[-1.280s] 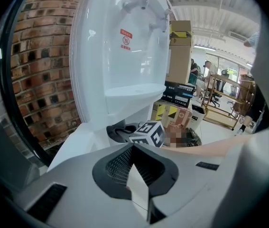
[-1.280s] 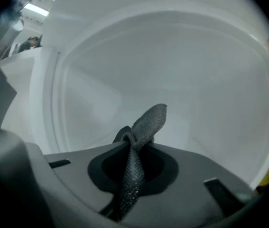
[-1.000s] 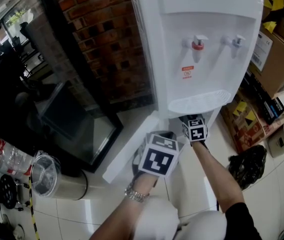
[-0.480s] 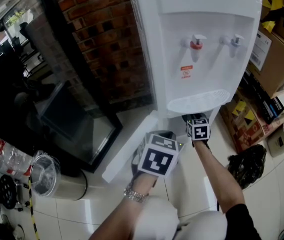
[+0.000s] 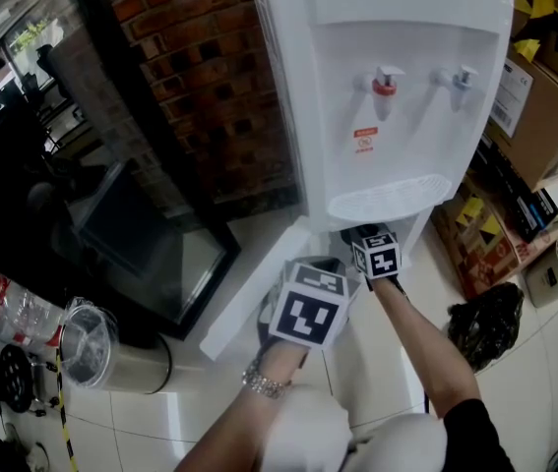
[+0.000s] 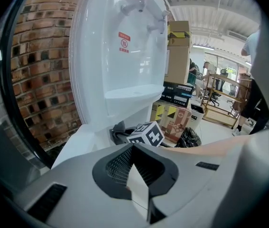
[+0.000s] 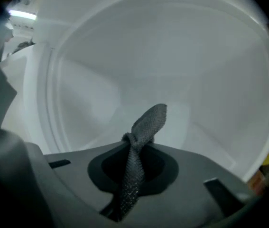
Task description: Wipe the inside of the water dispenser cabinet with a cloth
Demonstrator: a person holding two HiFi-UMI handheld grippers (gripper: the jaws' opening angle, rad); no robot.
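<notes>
both arms reach forward and down from the near edge of the head view. the left forearm [image 5: 224, 431] comes up from the near left, and the left gripper [image 6: 138, 186] at its end has its jaws pressed together. the right forearm [image 5: 424, 352], bare below a dark sleeve [image 5: 475, 439], lies just right of the left one and stretches farther. the right gripper [image 7: 133, 175] is clamped on a grey cloth [image 7: 146, 125], whose free end stands up beyond the jaw tips
</notes>
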